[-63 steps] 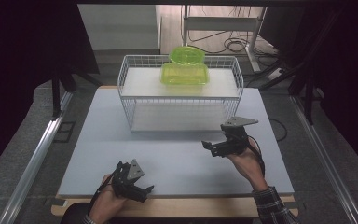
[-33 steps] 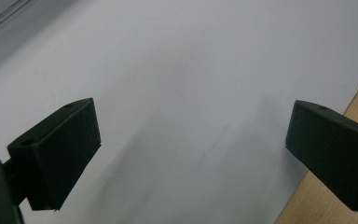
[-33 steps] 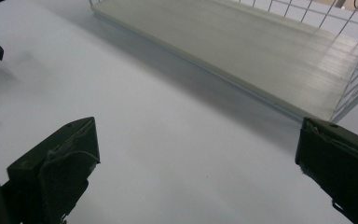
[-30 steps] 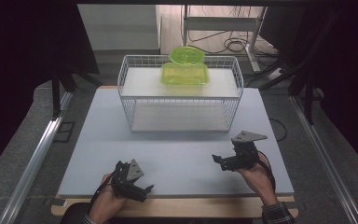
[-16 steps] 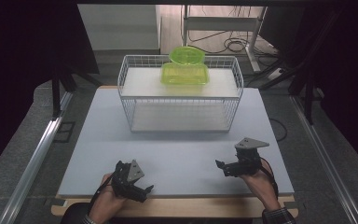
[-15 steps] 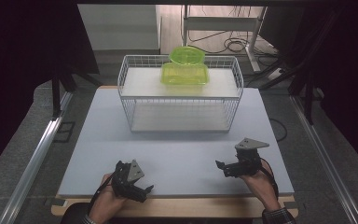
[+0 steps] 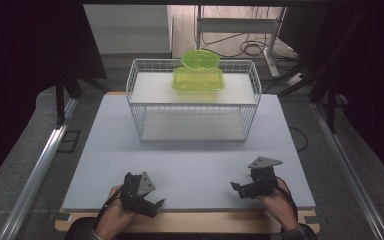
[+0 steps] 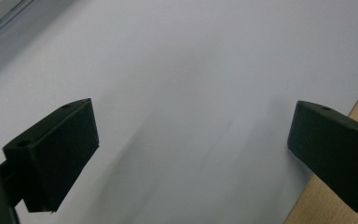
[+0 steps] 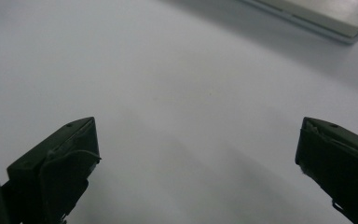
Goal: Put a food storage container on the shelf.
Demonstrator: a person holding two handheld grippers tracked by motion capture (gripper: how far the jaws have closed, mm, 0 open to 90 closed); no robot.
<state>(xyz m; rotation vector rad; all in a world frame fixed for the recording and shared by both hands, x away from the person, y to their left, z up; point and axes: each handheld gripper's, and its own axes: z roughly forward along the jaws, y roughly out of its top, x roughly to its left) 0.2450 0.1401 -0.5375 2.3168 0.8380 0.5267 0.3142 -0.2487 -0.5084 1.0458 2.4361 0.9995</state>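
Hands rest low at the table's [image 7: 190, 170] near edge, left gripper [image 7: 156, 205] and right gripper [image 7: 236, 188] both wide, empty.

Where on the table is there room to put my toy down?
The white tabletop is bare between the wire basket and the two grippers, left gripper and right gripper. It is crowded on top of the basket, where the green containers sit.

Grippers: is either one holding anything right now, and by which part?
Nothing is held. The left gripper and right gripper are both open over the bare table.
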